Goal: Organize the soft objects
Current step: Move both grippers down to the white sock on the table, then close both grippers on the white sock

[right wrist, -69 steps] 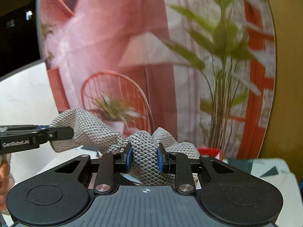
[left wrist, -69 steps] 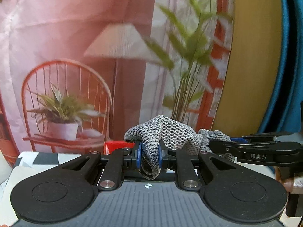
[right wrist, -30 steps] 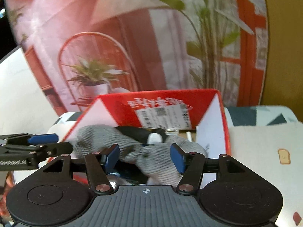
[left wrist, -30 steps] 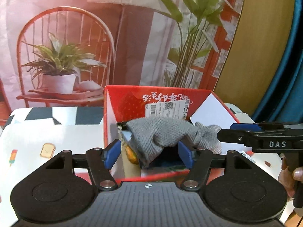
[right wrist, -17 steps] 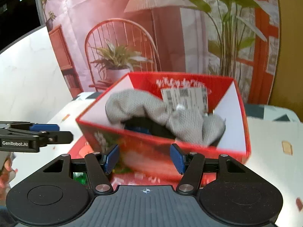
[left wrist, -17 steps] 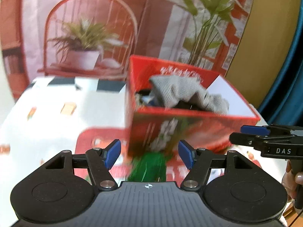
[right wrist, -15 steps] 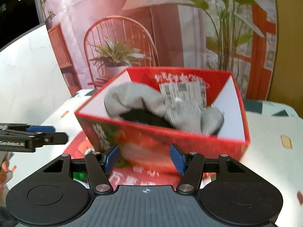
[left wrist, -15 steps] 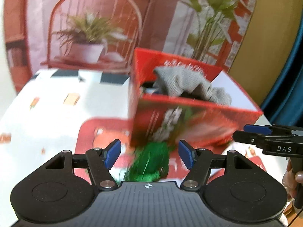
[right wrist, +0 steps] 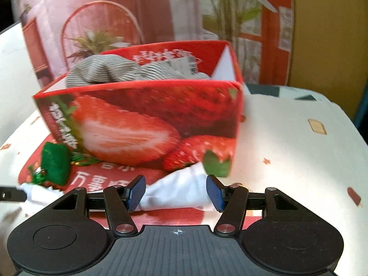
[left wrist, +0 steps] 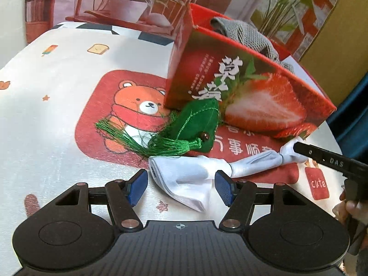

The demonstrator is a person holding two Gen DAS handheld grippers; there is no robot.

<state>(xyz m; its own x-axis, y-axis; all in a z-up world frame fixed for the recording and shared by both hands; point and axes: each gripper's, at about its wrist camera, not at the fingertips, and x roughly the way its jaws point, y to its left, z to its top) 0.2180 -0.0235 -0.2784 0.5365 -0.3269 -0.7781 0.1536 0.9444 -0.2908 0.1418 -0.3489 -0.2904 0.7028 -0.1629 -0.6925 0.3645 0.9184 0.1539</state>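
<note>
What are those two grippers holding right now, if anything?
Nothing yet. Both grippers stand open around opposite ends of the white sock on the table, the left one closing.

white sock (left wrist: 195, 172): crumpled flat, before box | grey cloth (left wrist: 243, 32): heaped in strawberry box (left wrist: 253, 92)

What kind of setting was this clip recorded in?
Probably a staged home tabletop: a cartoon-print tablecloth, a strawberry box holding a grey knit cloth, and a printed backdrop showing chair and plants.
</note>
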